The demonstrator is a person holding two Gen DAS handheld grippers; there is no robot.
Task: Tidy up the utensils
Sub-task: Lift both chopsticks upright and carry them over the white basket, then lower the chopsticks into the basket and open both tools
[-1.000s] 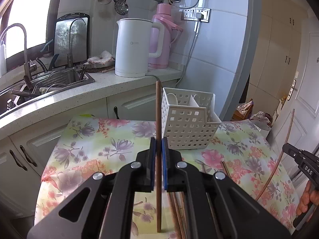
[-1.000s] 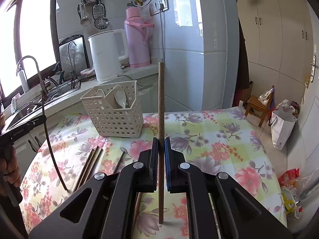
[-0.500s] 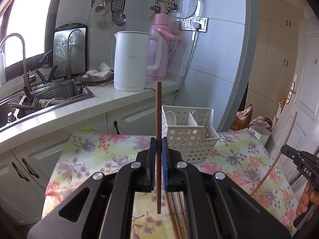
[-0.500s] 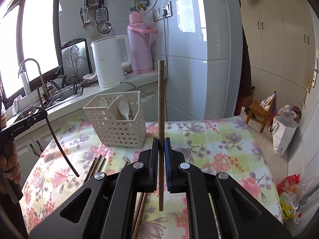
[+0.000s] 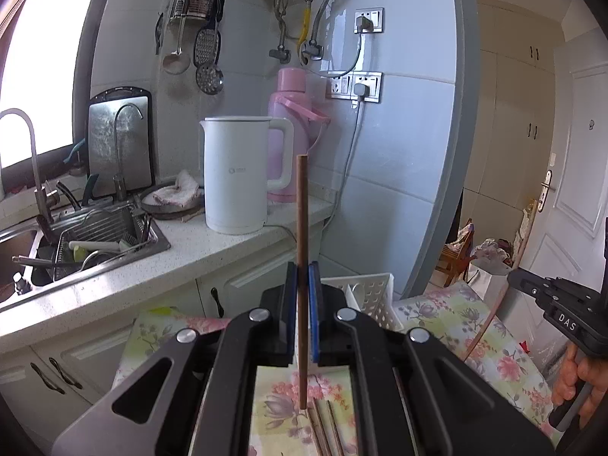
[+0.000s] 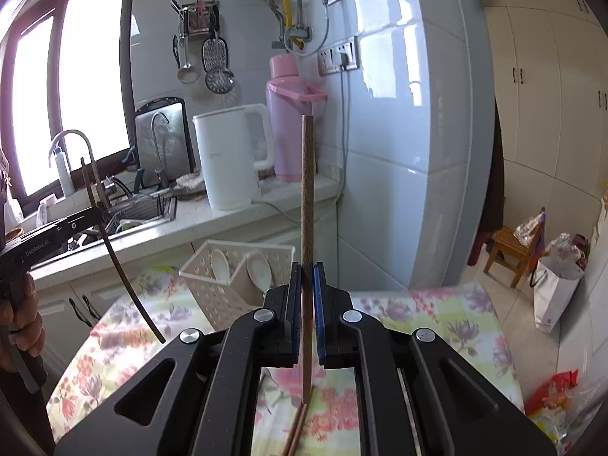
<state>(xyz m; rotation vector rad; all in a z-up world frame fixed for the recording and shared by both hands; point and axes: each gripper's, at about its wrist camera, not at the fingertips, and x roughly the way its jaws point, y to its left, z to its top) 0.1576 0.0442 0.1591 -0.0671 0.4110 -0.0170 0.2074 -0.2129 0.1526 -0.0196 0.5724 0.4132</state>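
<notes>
My left tongs (image 5: 303, 285) are clamped on a thin brown wooden chopstick (image 5: 302, 228), which stands upright between the blue pads (image 5: 290, 304), its lower tip hanging clear above the floral-patterned tablecloth surface (image 5: 448, 315). My right tongs (image 6: 307, 285) are likewise closed on a second brown wooden chopstick (image 6: 307, 190), also held upright with its lower end off the cloth.

From the right wrist view I can see the left tongs at the far left, a hand (image 6: 22, 315) wrapped round the handle, the dark chopstick slanting down from them. From the left wrist view the right tongs appear at the right edge, with fingers (image 5: 570, 376) on the grip.

More loose brown chopsticks (image 5: 323, 425) lie flat on the cloth beneath the left tongs, close together, and a couple show under the right tongs too.

The white perforated plastic utensil basket (image 6: 228, 285) sits on the far side of the surface, near the counter cabinets; two white ceramic spoons (image 6: 258, 269) stand in its compartments. Both held chopsticks are outside the basket.

Behind, on the speckled counter (image 5: 190, 254), stand a white electric kettle (image 5: 235, 174) and a pink thermos flask (image 5: 292, 133), the kettle just in front of the flask. A steel sink (image 5: 95, 239) with a dish rack is at the left.
</notes>
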